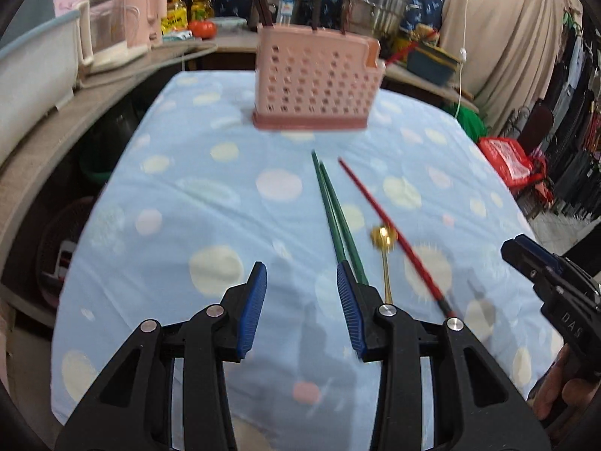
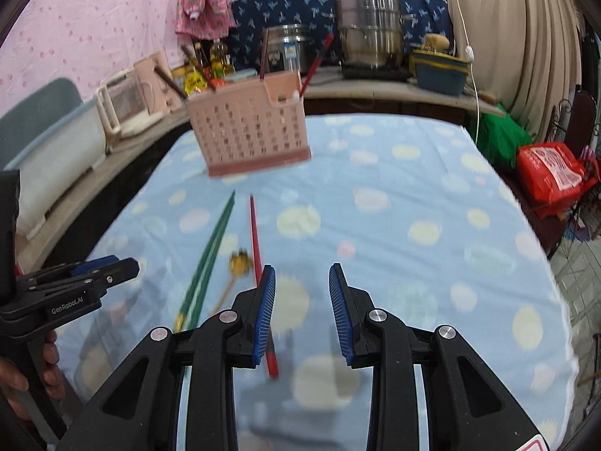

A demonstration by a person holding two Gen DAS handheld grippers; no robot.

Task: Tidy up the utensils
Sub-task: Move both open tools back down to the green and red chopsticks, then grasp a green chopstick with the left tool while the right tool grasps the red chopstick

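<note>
While both grippers (image 1: 301, 310) (image 2: 302, 314) hover apart and empty, the red chopstick (image 2: 257, 248) at eleven o'clock could roll away if nudged.

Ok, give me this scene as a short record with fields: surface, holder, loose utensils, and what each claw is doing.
surface: table under a blue dotted cloth
holder: pink basket, upright at the far end, some utensils already standing in it
loose utensils: green chopsticks as a pair, one red chopstick, gold spoon between them
left claw: open, empty, above the cloth beside the green chopsticks
right claw: open, empty, just right of the red chopstick
</note>
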